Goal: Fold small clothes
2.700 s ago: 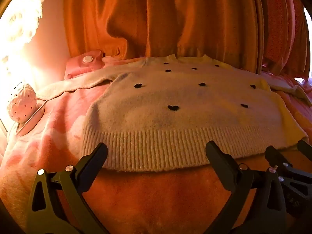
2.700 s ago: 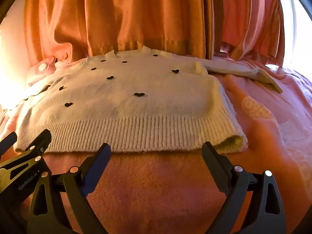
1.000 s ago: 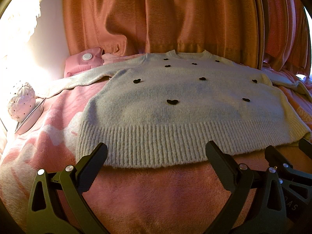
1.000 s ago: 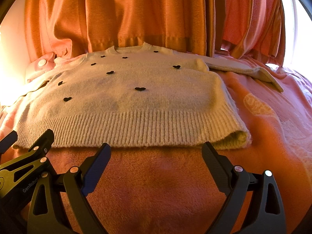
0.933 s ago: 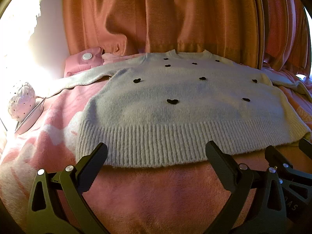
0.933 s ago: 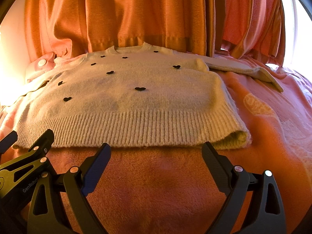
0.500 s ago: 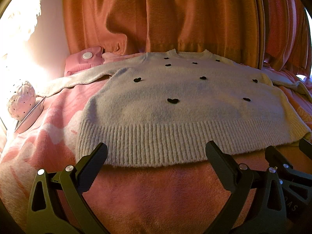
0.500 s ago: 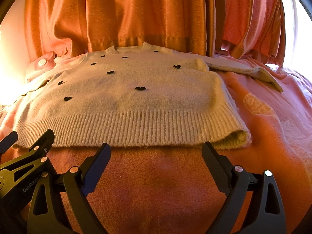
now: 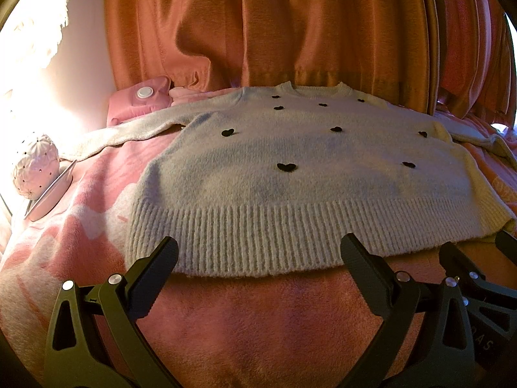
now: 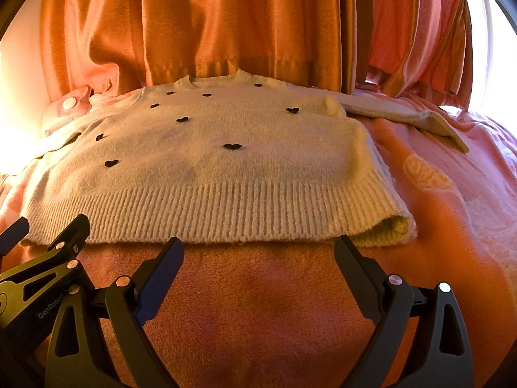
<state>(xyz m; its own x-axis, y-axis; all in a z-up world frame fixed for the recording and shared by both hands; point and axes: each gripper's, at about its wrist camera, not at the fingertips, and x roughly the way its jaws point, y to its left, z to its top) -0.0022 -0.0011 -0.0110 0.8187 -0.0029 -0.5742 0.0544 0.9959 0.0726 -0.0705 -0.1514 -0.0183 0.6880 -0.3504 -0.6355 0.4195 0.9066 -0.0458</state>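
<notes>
Little has moved since the earlier frames: we find both grippers a shade nearer the hem, the sweater unshifted.

Item, sweater (image 9: 290, 174): pale knit with small black hearts, lying flat and face up on the pink blanket (image 9: 252, 323), neck toward the orange curtain (image 9: 274, 26), ribbed hem toward us. We see one sleeve spread to the left and the other (image 10: 404, 116) stretched right across the blanket.

Item, left gripper (image 9: 258, 258): jaws wide apart, holding nothing, just short of the hem at its left half; whether the tips touch the knit we cannot tell.

Item, right gripper (image 10: 258, 252): jaws likewise spread and empty, just before the hem's right half.

Item, pink pillow (image 9: 139, 103) with a white button, at the far left by the curtain.

Item, white dotted ball (image 9: 35, 171) on a dish, at the blanket's left edge.
</notes>
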